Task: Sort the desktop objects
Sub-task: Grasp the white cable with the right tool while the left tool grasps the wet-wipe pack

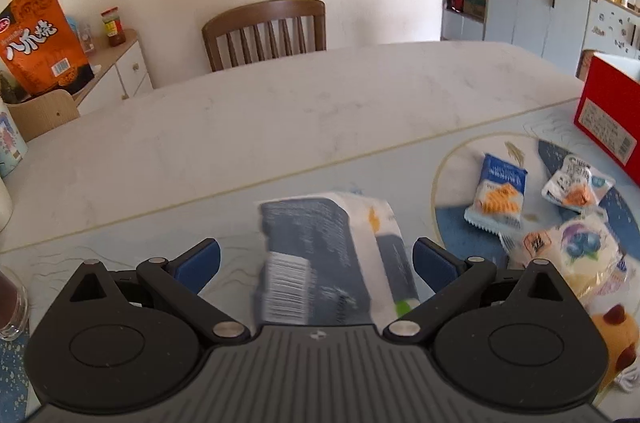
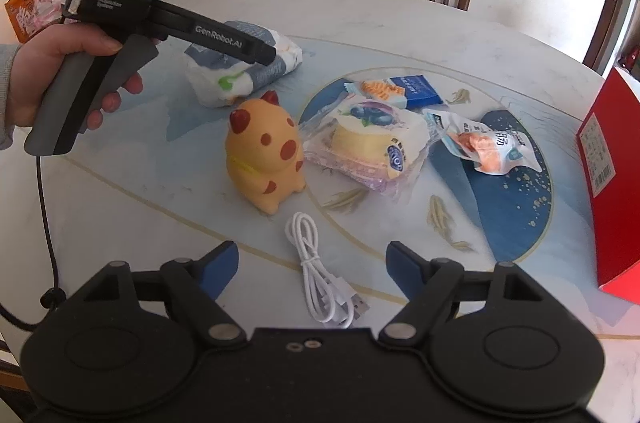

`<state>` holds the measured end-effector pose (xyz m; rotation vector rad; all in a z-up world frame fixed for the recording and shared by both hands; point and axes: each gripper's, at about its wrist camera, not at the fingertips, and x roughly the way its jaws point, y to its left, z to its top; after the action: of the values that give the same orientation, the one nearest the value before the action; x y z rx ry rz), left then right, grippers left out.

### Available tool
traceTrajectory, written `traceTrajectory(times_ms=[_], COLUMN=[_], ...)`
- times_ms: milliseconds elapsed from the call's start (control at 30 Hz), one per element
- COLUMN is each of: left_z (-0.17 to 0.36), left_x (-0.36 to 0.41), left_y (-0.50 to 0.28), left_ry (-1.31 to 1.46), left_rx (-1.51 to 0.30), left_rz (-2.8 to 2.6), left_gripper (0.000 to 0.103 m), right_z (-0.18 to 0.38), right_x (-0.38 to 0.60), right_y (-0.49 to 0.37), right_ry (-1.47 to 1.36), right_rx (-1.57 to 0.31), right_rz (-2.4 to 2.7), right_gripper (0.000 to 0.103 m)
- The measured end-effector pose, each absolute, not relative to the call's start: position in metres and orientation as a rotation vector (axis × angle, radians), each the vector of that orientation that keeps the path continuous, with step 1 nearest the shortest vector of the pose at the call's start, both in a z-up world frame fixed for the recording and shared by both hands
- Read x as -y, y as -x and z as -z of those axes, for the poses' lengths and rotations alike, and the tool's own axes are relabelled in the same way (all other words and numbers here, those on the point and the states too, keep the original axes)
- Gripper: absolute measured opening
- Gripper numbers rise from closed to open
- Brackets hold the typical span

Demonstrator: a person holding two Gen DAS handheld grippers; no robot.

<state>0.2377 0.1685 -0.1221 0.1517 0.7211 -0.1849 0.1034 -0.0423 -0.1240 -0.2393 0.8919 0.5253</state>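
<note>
1. The right gripper (image 2: 312, 263) is wide open and holds nothing; the white cable (image 2: 324, 275) lies on the table between its fingers.
2. Farther left, the left gripper (image 1: 316, 259) is wide open around the tissue pack (image 1: 324, 259), not squeezing it.

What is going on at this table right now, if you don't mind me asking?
A person is sorting things on a table, with a two-finger gripper in each hand. The left gripper is open around a blue-and-white tissue pack, not yet clamped on it. The right gripper is open and empty above a coiled white USB cable. An orange toy animal, a wrapped blueberry cake, two snack packets and a red box sit untouched.
</note>
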Motion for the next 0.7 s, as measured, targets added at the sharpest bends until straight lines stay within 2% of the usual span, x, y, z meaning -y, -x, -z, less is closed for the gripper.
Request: traceTrajectory(times_ms=[400,700], left_z=[0.145,0.147], left_x=[-0.154,-0.150], left_y=[-0.241,-0.246], left_ry=[-0.269,-0.289], left_rx=[-0.736,-0.732], left_rz=[0.155,0.126], left_gripper=[0.103,0.103], right_z=[0.136,0.137], right_x=[0.040,0.042], right_y=[-0.104,-0.112], right_ry=[0.263,0.252], right_rx=[-0.922,-0.902], right_rz=[-0.521,-0.512], right_gripper=[0.070,0.054])
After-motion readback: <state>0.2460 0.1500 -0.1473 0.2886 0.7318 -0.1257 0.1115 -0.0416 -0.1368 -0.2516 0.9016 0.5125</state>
